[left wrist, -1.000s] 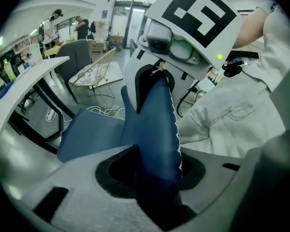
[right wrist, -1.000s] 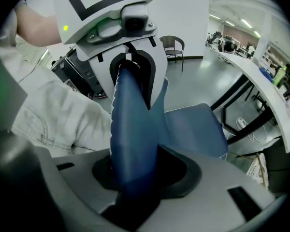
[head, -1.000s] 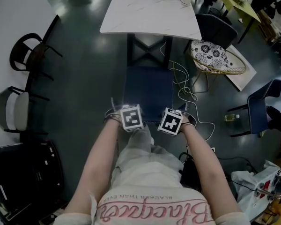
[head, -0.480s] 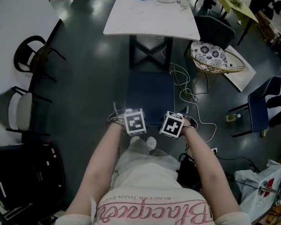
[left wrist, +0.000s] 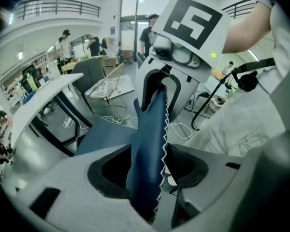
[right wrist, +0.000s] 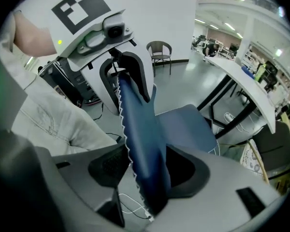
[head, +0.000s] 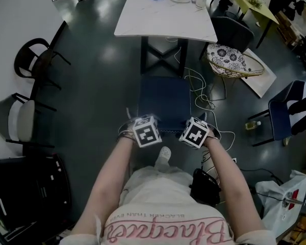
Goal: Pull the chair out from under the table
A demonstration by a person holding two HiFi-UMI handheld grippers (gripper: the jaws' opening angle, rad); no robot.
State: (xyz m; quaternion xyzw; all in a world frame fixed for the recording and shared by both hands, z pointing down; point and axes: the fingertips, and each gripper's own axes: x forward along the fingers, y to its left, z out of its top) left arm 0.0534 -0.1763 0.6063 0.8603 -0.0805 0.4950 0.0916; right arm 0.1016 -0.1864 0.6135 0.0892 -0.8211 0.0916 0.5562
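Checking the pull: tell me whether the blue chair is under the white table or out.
Out. The head view shows the blue chair this side of the near edge of the white table.

Dark blue chair [head: 163, 103] upright on the floor, seat out from under the counter [head: 166, 19]. White zigzag stitching on backrest edge. White-topped counter, black cross-braced frame, just beyond seat.

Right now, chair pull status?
Left gripper, right gripper: fingers opening, chair back between them. Chair seat out from under table. Cables on floor beside it.
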